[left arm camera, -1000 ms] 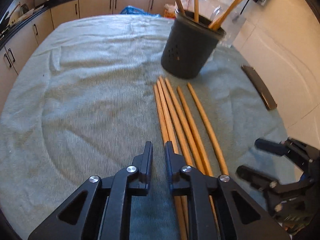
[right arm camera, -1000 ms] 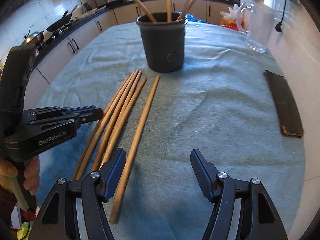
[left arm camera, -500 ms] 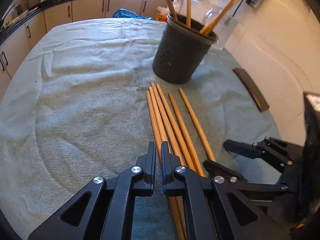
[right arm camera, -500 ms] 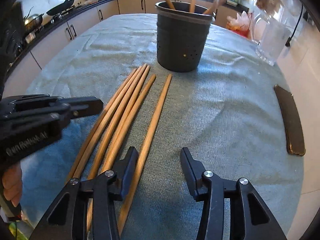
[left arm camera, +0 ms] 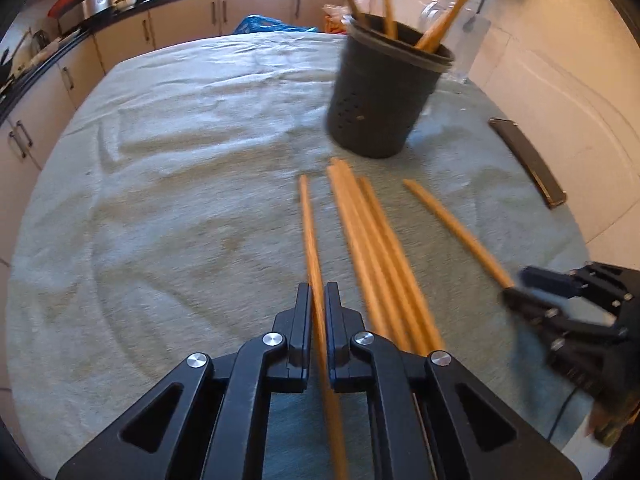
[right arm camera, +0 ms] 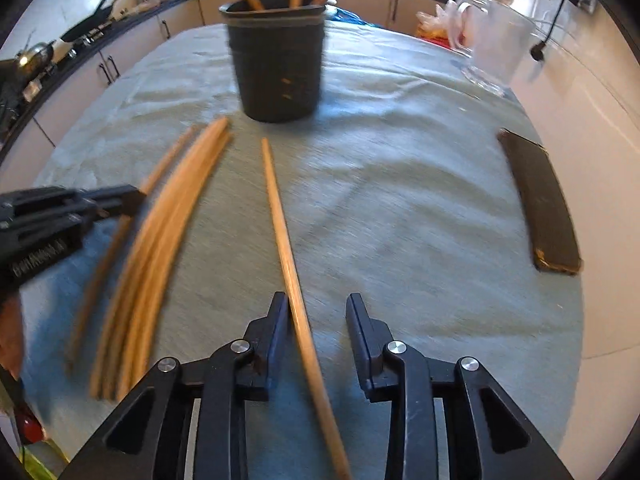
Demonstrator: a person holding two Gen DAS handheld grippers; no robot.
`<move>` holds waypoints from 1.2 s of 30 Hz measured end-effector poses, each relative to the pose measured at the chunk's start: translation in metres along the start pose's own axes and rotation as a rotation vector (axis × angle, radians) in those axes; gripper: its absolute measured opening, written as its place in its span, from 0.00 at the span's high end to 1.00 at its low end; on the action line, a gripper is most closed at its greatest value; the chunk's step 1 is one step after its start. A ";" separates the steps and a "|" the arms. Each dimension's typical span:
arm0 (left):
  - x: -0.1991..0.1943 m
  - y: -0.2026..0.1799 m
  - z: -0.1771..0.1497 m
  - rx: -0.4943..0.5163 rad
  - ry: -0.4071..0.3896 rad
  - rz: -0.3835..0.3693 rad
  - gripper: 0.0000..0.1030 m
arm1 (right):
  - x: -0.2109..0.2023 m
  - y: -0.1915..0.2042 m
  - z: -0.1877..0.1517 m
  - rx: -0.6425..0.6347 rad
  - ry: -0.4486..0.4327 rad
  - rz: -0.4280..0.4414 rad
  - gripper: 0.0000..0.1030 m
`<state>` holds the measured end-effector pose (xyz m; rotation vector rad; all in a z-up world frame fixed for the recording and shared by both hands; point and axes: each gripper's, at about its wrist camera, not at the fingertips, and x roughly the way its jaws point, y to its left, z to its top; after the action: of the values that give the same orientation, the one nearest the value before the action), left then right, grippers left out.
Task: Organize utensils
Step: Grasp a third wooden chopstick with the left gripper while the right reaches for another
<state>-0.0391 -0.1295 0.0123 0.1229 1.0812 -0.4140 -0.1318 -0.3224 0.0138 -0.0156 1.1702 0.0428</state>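
Note:
Several wooden sticks [left arm camera: 376, 248] lie side by side on the grey-green cloth in front of a black utensil holder [left arm camera: 384, 92] that has several sticks standing in it. My left gripper [left arm camera: 319, 300] is shut on one stick [left arm camera: 310, 232], which is pulled left of the bundle. My right gripper [right arm camera: 316, 308] is open, and a single stick [right arm camera: 284, 236] lies between its fingers, close to the left one. The bundle [right arm camera: 160, 240] and holder [right arm camera: 278, 60] show in the right wrist view too. Each gripper shows in the other's view: the right [left arm camera: 560, 304], the left [right arm camera: 68, 212].
A flat dark case [left arm camera: 528, 160] lies at the table's right edge, also in the right wrist view [right arm camera: 540, 204]. A glass jug [right arm camera: 492, 48] stands behind it. Kitchen cabinets and counter [left arm camera: 120, 36] run beyond the cloth-covered table [left arm camera: 160, 200].
My left gripper closed on one stick and drew it left of the bundle. My right gripper moved left and forward so the rightmost stick lies between its narrower open fingers.

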 end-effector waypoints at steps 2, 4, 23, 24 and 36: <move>-0.004 0.011 -0.005 -0.024 0.004 0.003 0.94 | -0.003 -0.014 -0.007 0.003 0.023 -0.040 0.66; -0.008 0.023 -0.011 -0.048 0.009 -0.002 0.93 | -0.006 -0.031 -0.015 0.012 0.056 -0.065 0.44; -0.014 0.041 -0.029 -0.111 -0.015 -0.009 0.92 | -0.258 -0.133 -0.117 -0.049 -0.055 -0.698 0.18; -0.014 0.041 -0.029 -0.114 -0.016 -0.010 0.92 | -0.256 -0.136 -0.115 -0.035 -0.066 -0.683 0.18; -0.010 0.043 -0.017 -0.094 0.088 -0.015 0.92 | -0.074 -0.095 -0.038 0.108 -0.061 -0.133 0.23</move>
<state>-0.0405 -0.0827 0.0086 0.0501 1.1872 -0.3736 -0.1913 -0.4203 0.0666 0.0039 1.1070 -0.1365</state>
